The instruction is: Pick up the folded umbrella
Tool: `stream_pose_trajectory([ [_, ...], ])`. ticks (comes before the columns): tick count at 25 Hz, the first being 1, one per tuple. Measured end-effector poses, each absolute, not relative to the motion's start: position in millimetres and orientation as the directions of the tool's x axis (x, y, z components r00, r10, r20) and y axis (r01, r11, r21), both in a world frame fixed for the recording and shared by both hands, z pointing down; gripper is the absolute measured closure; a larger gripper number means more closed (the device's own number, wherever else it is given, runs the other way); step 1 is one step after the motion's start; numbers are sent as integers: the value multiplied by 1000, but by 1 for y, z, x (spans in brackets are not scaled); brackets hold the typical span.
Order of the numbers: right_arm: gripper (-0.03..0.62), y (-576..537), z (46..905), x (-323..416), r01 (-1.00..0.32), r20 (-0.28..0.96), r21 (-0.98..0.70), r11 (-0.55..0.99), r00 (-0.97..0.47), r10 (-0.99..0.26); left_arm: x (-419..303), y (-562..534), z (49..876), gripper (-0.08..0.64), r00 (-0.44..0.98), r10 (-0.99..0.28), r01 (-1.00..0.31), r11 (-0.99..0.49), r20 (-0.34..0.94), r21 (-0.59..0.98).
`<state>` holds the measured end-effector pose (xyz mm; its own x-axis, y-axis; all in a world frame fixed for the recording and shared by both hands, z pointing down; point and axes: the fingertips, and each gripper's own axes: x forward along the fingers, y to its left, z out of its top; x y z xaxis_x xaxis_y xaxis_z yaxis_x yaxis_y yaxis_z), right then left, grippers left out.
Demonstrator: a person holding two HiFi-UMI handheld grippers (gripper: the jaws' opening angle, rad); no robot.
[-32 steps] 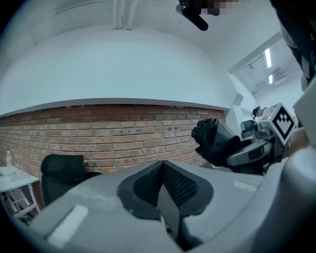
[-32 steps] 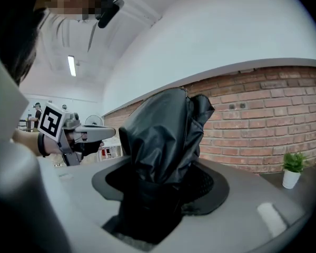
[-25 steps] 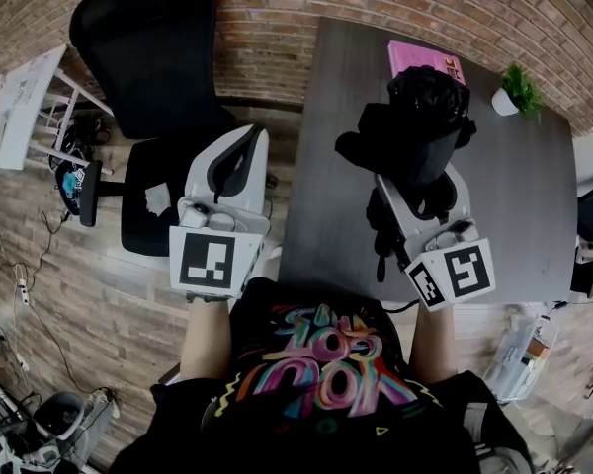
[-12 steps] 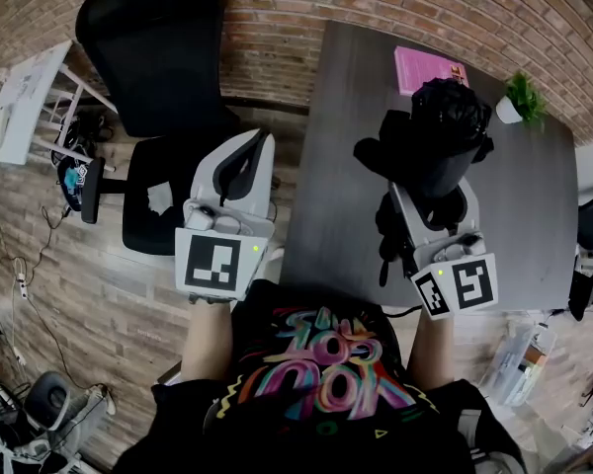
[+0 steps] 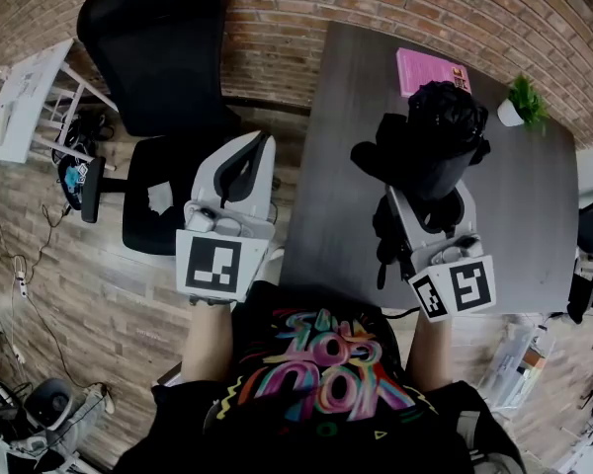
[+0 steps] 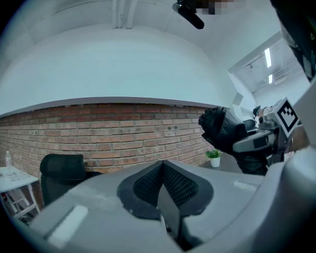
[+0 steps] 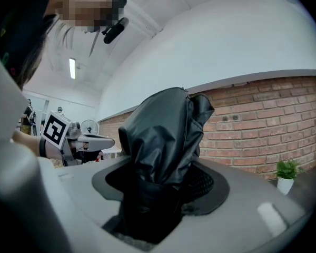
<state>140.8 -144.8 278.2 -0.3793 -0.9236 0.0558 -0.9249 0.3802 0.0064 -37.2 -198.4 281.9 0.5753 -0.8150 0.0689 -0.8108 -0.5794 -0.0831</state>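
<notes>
A: What is shown in the head view?

B: The left gripper [image 5: 249, 156] is held out over the brick floor, just beside the grey table [image 5: 534, 215], with an office chair [image 5: 163, 57] beyond it. Its jaws are seen pressed together with nothing between them. The right gripper [image 5: 430, 191] is held over the table, and the folded umbrella [image 5: 430, 131], a black crumpled bundle, is clamped in its jaws. A pink book [image 5: 425, 67] and a potted plant [image 5: 522, 95] are seen at the far end of the table, apart from the umbrella.

A: And in the left gripper view?

B: The two pads [image 6: 171, 183] are seen meeting along one line, so no gap is left and nothing is gripped. The brick wall [image 6: 105, 133] is faced. Off to the right, the umbrella [image 6: 221, 128] is seen carried in the other gripper [image 6: 258, 138], above the level of the small plant [image 6: 214, 157].

A: And in the right gripper view?

B: The umbrella [image 7: 166, 136] is seen filling the space between the jaws, which are held fairly wide around its bulk. Its black fabric is bunched and stands out past the tips. The left gripper [image 7: 89, 141] is seen at the left, and the plant [image 7: 287, 173] low at the right.
</notes>
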Motion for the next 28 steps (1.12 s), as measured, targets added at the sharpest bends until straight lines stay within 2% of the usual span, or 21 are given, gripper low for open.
stream_pose_trajectory([
  [28, 326, -149, 282, 129, -914, 66, -1, 405, -404, -912, -47, -201, 286, 558, 560, -825, -821, -565, 77, -83],
])
